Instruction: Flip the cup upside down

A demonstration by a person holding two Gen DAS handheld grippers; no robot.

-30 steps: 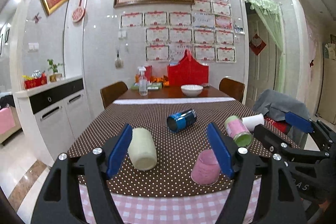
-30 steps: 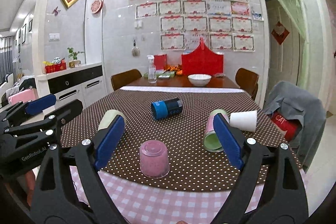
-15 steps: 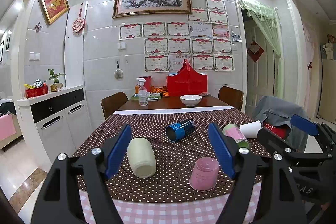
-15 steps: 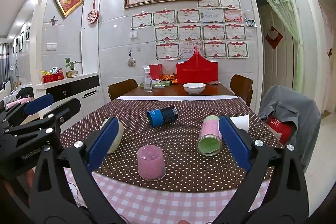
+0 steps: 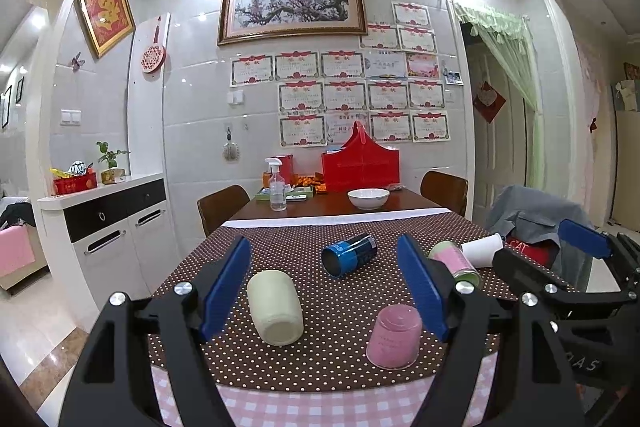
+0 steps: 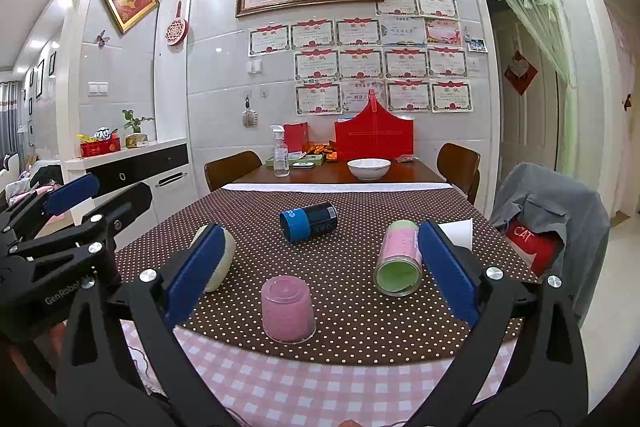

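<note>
A pink cup [image 5: 394, 337] [image 6: 287, 308] stands upside down near the front edge of the dotted brown cloth. A cream cup [image 5: 275, 307] [image 6: 218, 263], a blue cup [image 5: 349, 255] [image 6: 308, 221], a pink-and-green cup [image 5: 456, 261] [image 6: 399, 263] and a white cup [image 5: 482, 249] [image 6: 458, 231] lie on their sides. My left gripper [image 5: 328, 291] is open and empty, held back from the table with the cream cup between its fingers in view. My right gripper [image 6: 320, 275] is open and empty, above the near table edge.
The table [image 6: 360, 387] has a pink checked cloth at its front edge. At the far end stand a white bowl [image 6: 368, 168], a spray bottle [image 6: 281, 153] and a red box [image 6: 374, 137]. Chairs flank the table; a grey jacket [image 6: 552, 211] hangs on the right one. A white cabinet [image 5: 104, 227] stands left.
Both grippers have drawn back and tilted upward from the table, so the cups sit lower and farther in view. Neither gripper has closed. The cups have not moved.
</note>
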